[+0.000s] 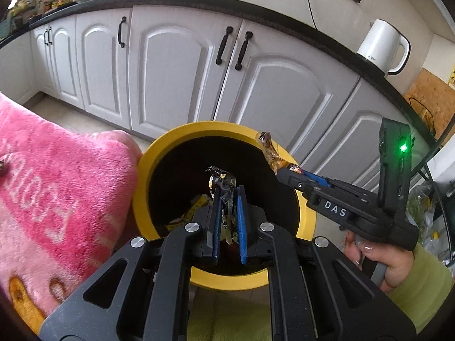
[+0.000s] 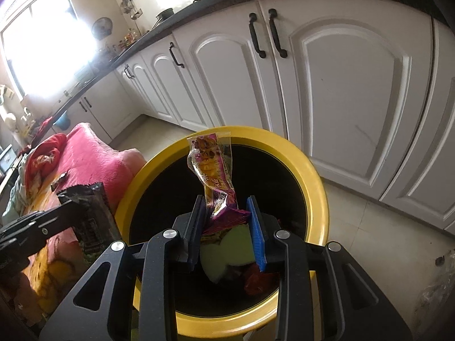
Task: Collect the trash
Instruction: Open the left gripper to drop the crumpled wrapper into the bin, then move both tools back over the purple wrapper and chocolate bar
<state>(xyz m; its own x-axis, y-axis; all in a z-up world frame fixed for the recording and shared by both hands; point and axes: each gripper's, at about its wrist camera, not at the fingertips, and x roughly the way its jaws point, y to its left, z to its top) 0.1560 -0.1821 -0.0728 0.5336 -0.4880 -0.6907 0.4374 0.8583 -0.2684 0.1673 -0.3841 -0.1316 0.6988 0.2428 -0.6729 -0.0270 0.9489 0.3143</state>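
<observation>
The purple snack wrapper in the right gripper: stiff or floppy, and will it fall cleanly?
Probably floppy and light: the purple snack wrapper is crumpled and twisted above the right gripper. Released over the yellow bin, it may flutter.

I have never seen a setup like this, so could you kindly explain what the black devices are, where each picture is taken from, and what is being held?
A person holds two hand-operated grippers, each with a camera looking along its fingers. One picture comes from the left gripper, shut on a dark wrapper. The other comes from the right gripper, shut on a purple-and-yellow snack wrapper. Both hover over a yellow trash bin with trash already inside. A pink blanket lies beside the bin, with white kitchen cabinets behind it.
</observation>
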